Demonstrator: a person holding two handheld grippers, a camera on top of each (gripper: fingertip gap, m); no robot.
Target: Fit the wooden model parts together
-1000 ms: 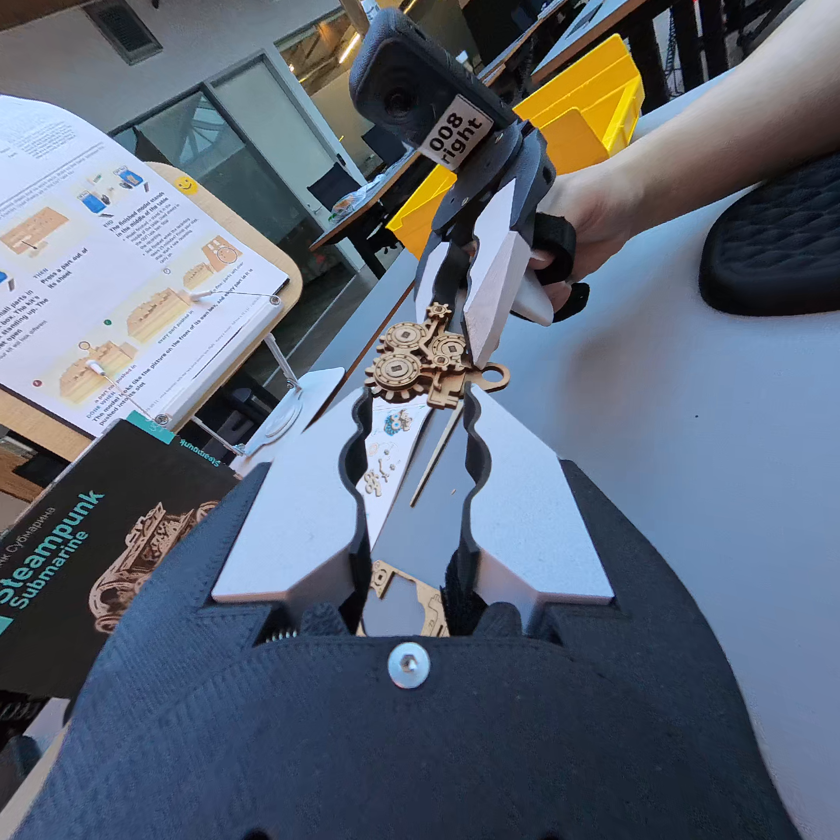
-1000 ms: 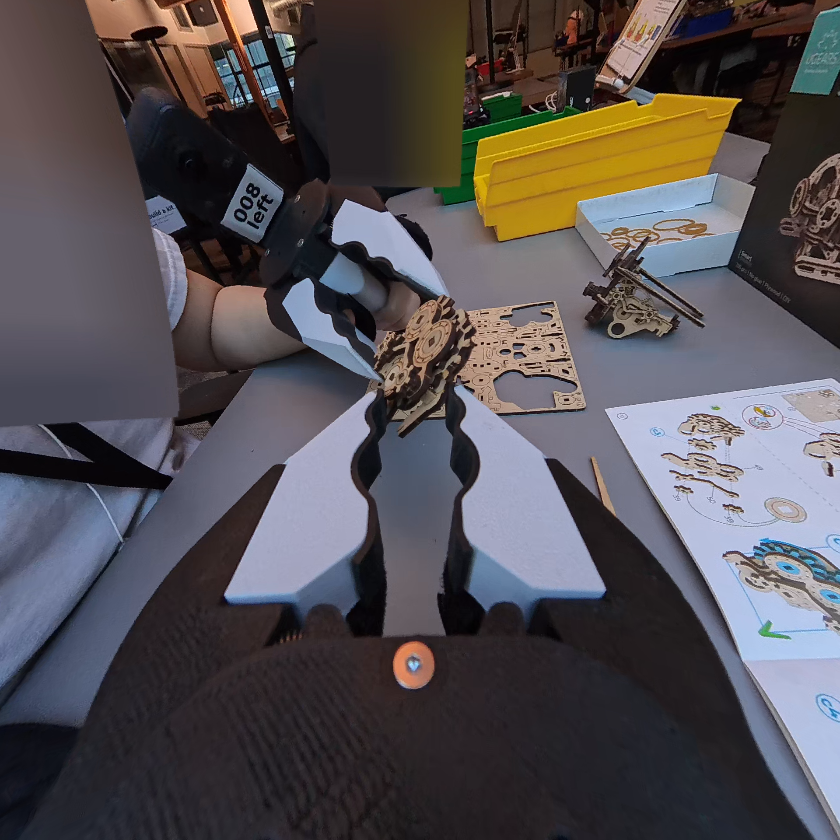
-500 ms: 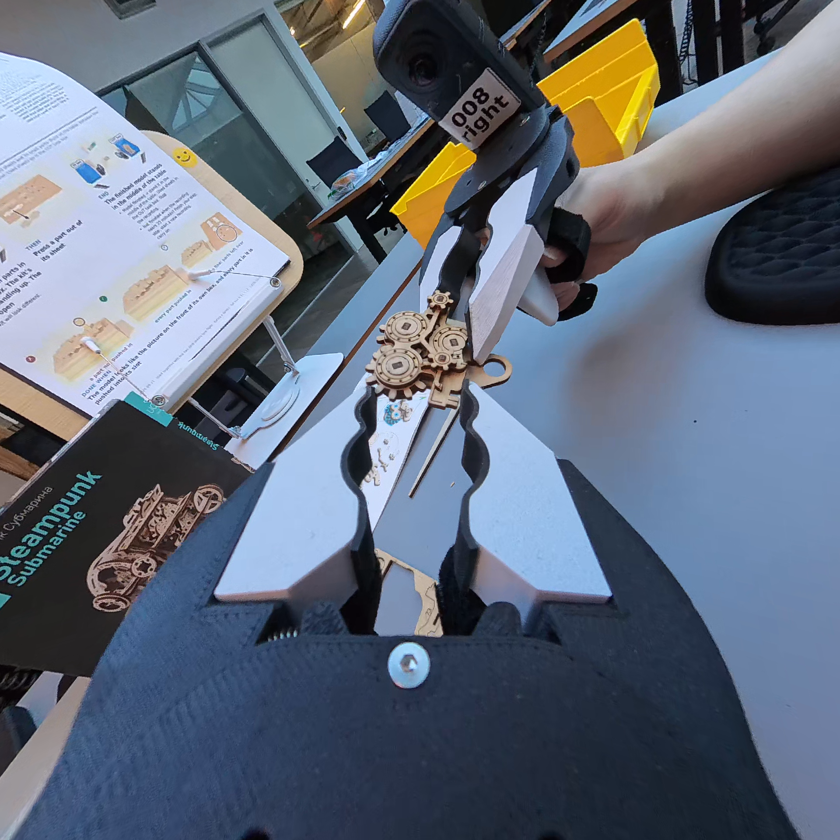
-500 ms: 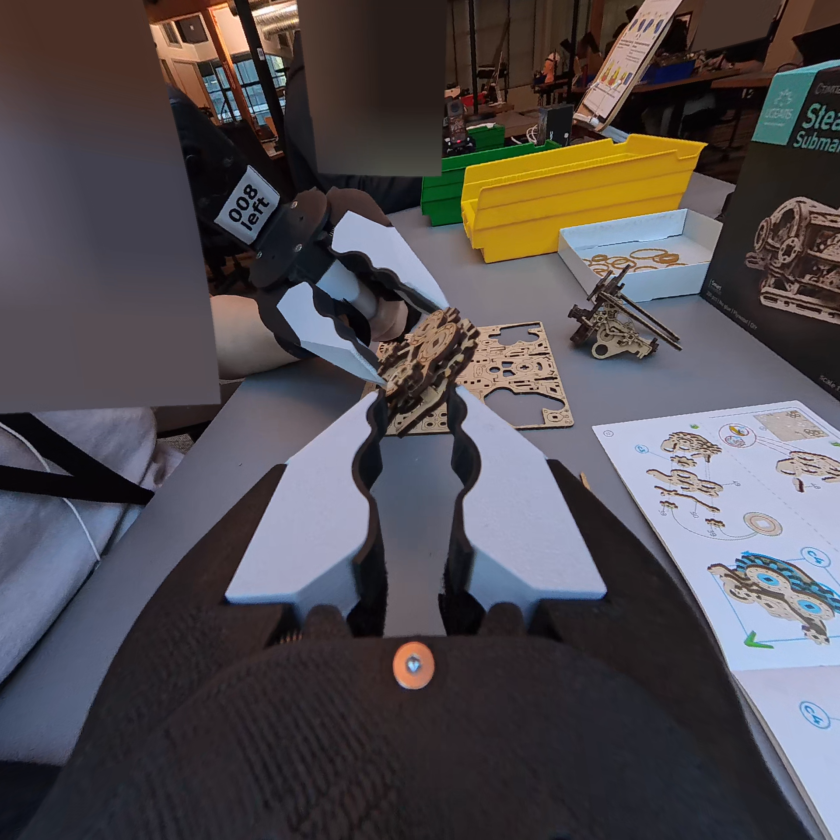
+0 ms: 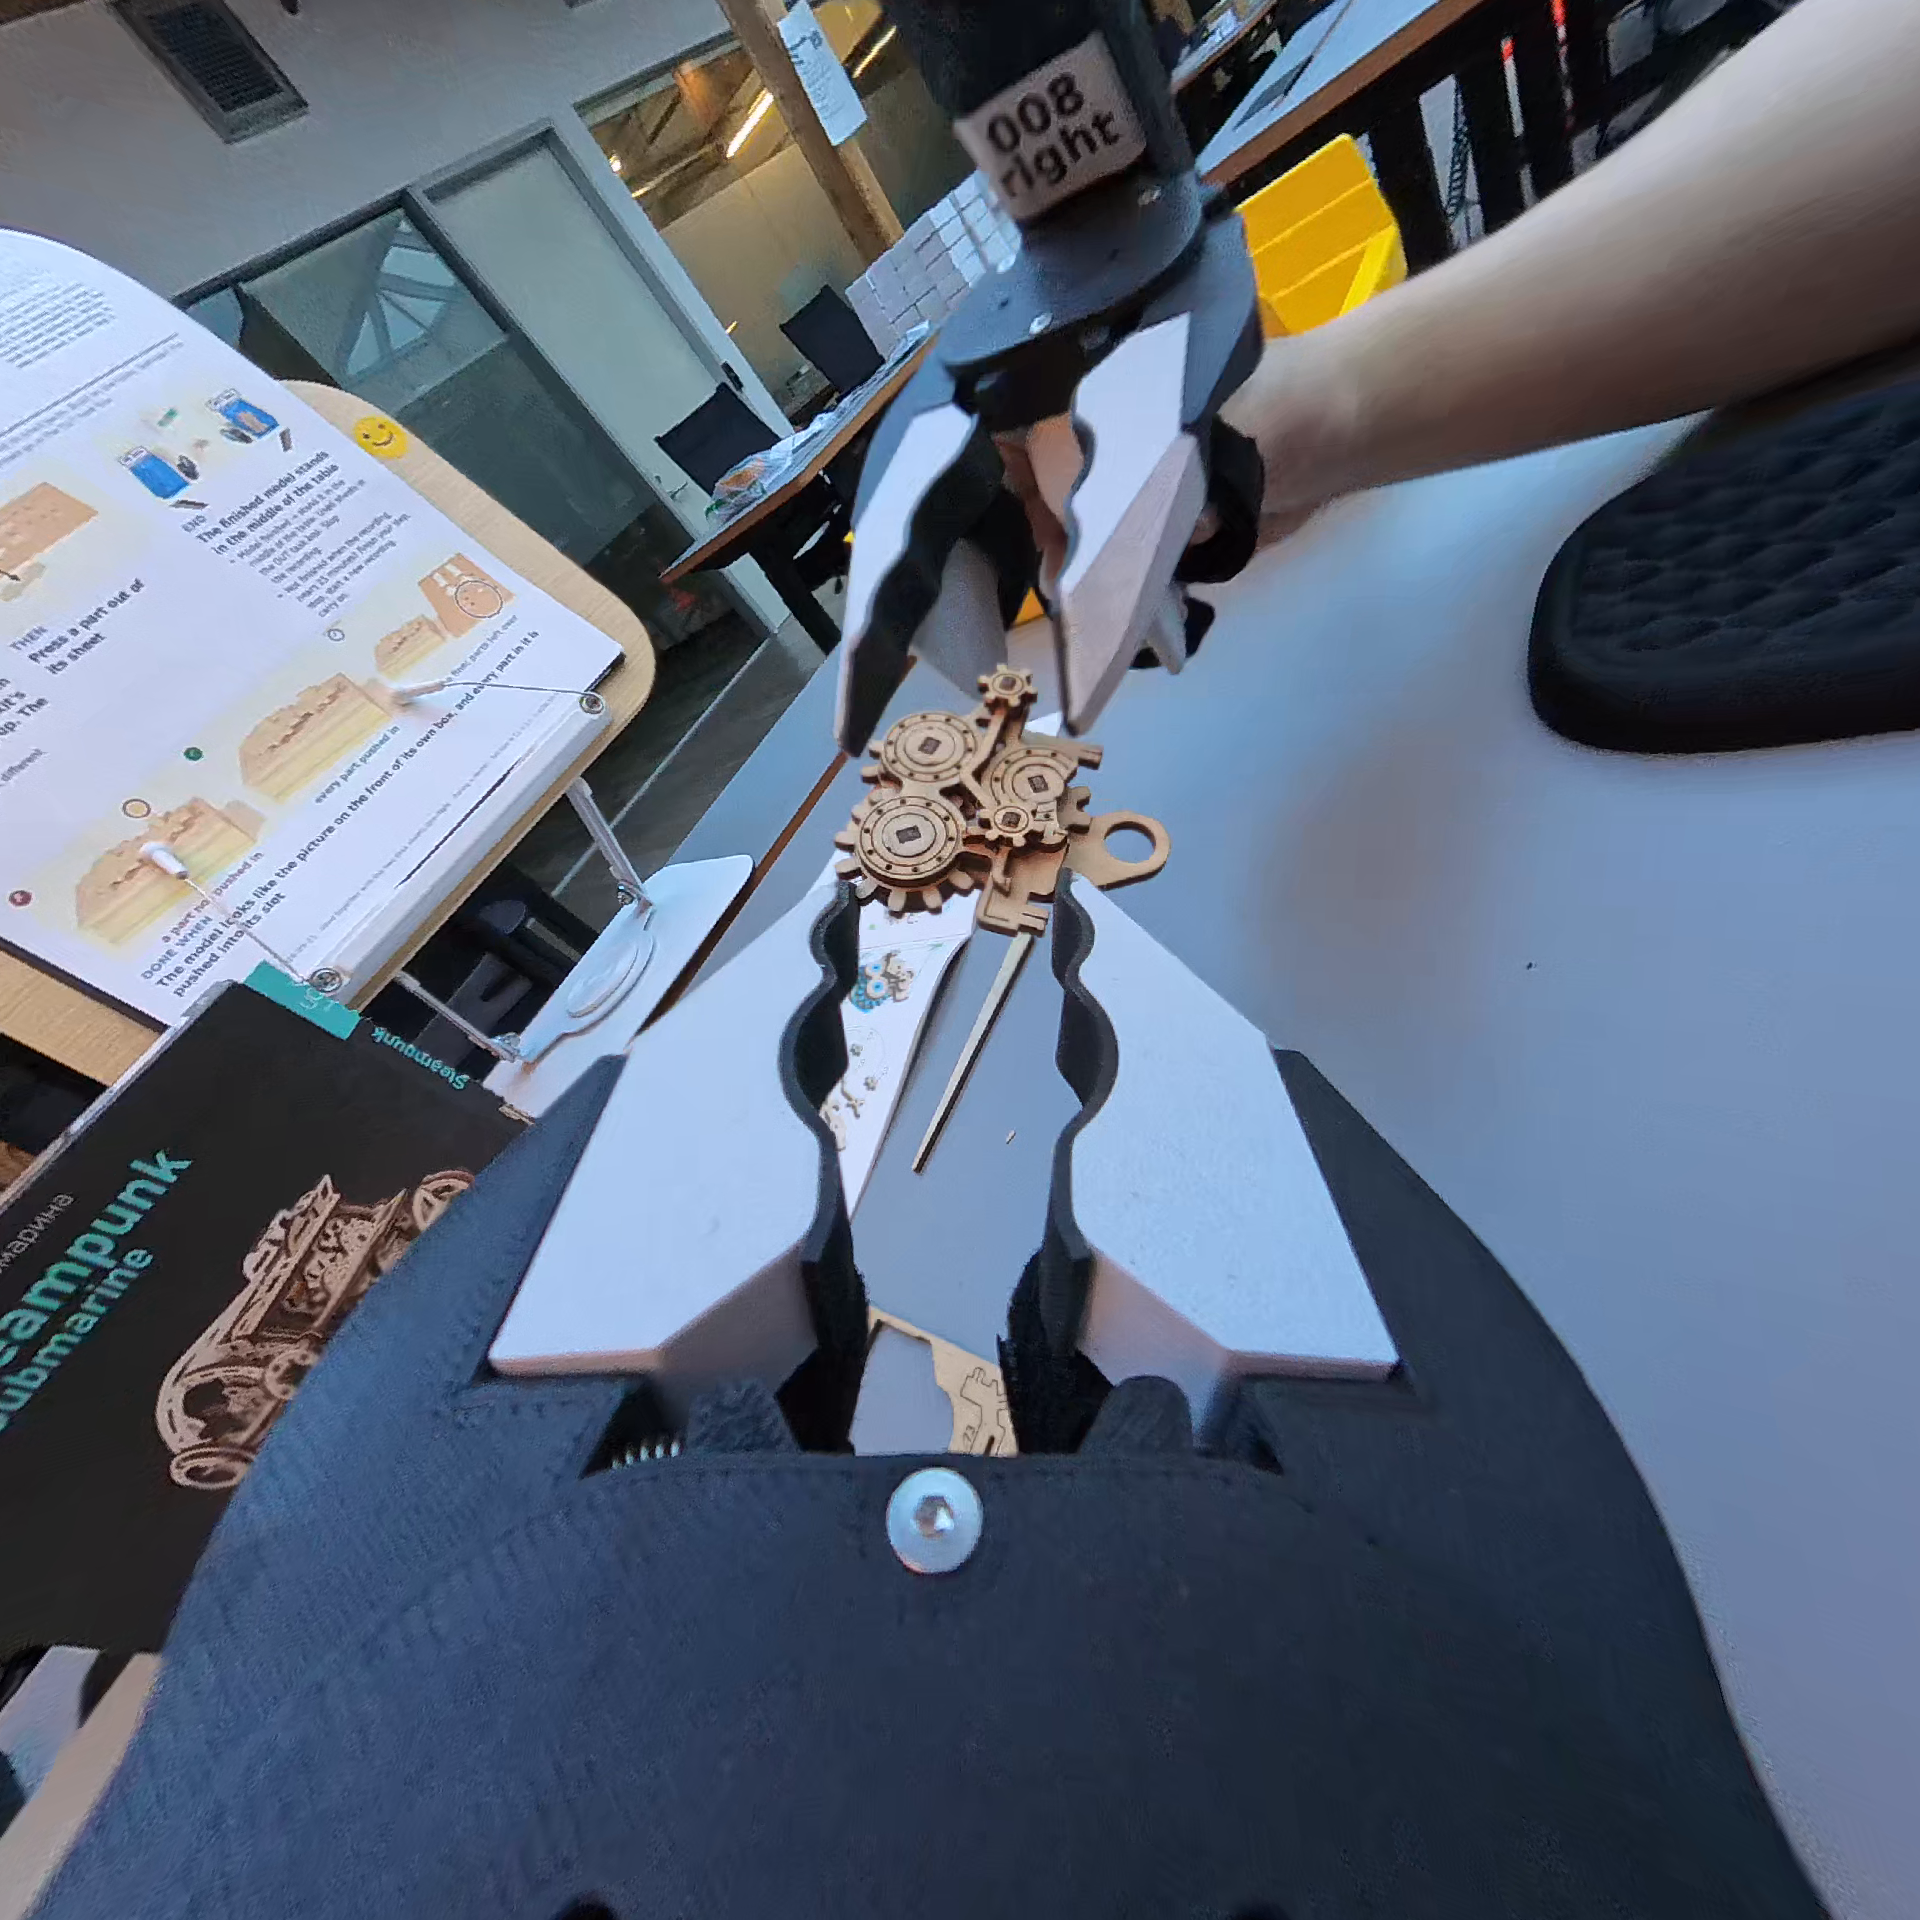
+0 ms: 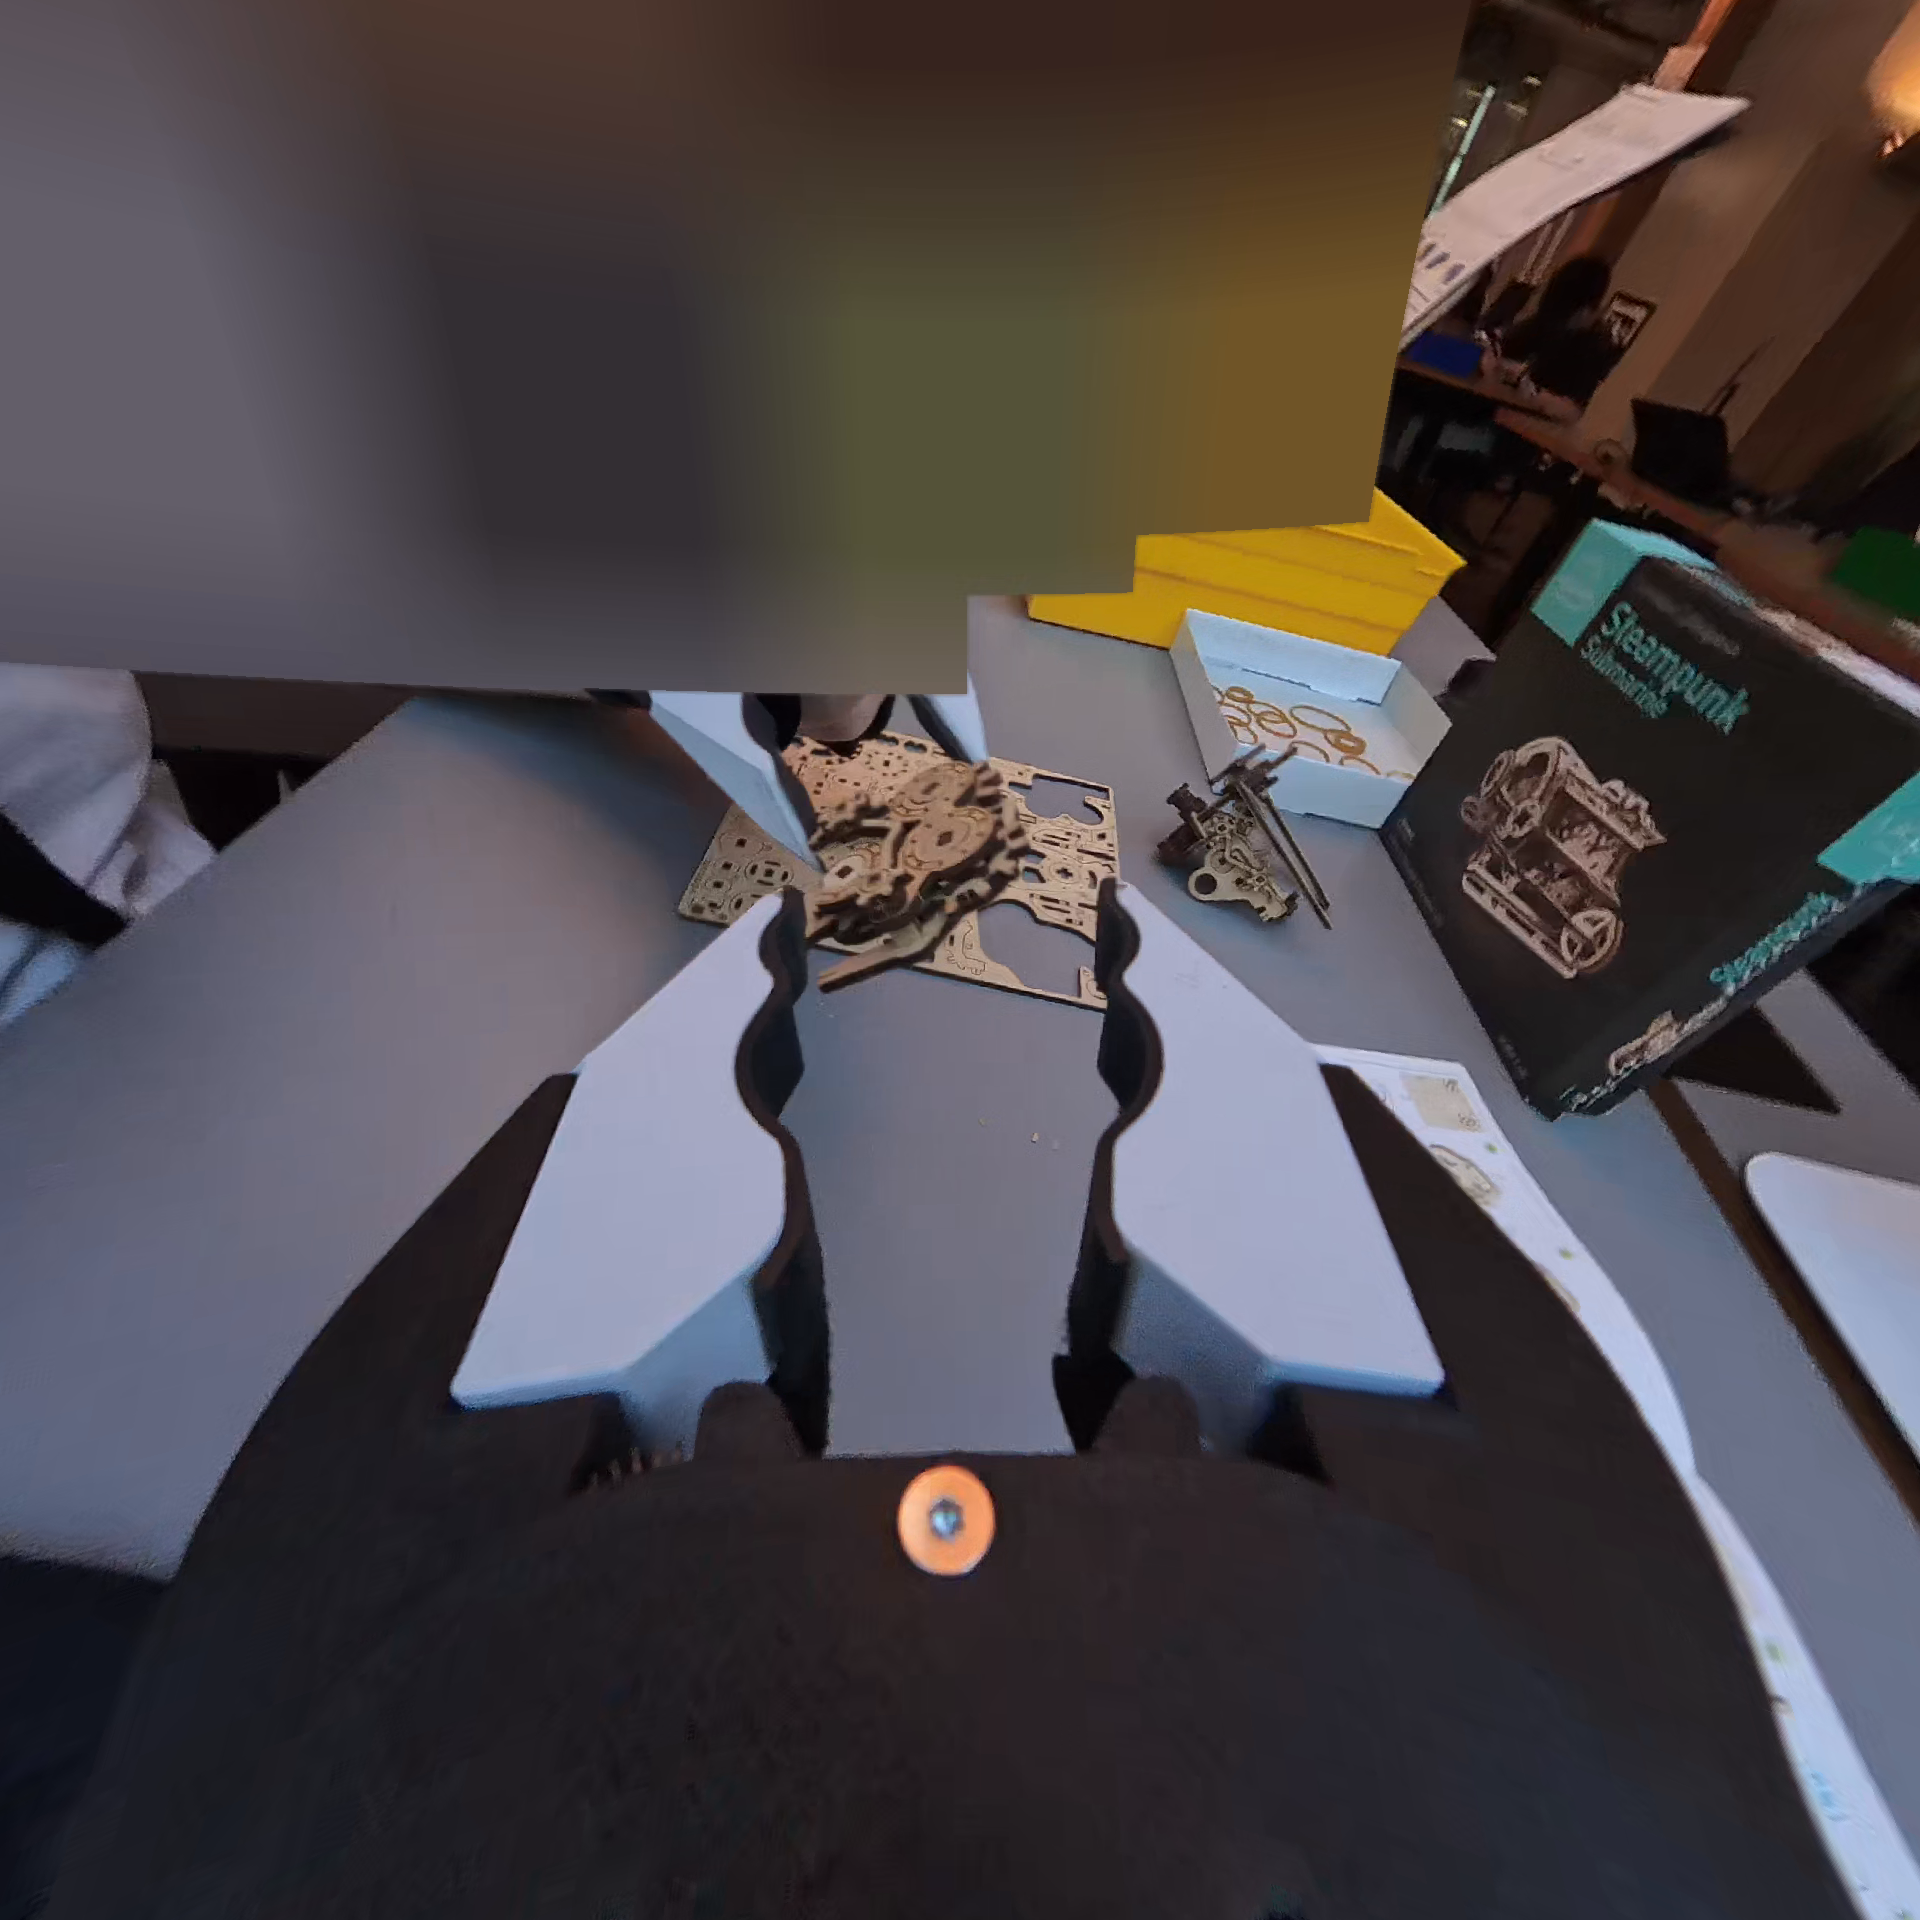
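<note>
A wooden gear assembly [image 5: 966, 821] with several cogs and a ring tab is held above the grey table. My left gripper [image 5: 956, 904] is shut on its lower edge. My right gripper [image 6: 948, 899] is open and empty, its jaws spread wide just short of the assembly [image 6: 914, 862]. In the left wrist view the right gripper [image 5: 966, 722] hangs open just above and behind the assembly, not touching it. In the right wrist view one white finger of the left gripper [image 6: 764, 790] shows behind the assembly; the rest is hidden by a blurred patch.
A punched wooden parts sheet [image 6: 1049, 904], a second small wooden sub-assembly [image 6: 1236, 862], a white tray of rings [image 6: 1299, 727], a black kit box [image 6: 1621, 831] and a yellow bin [image 6: 1278, 582] are on the table. A thin wooden stick [image 5: 977, 1039], an instruction stand [image 5: 260, 675] and a black pad [image 5: 1745, 582] are nearby. Both grippers' tips are close together, under 4 cm apart.
My right gripper has opened, let go of the gear assembly and drawn back and up. My left gripper still holds the assembly, in about the same place.
</note>
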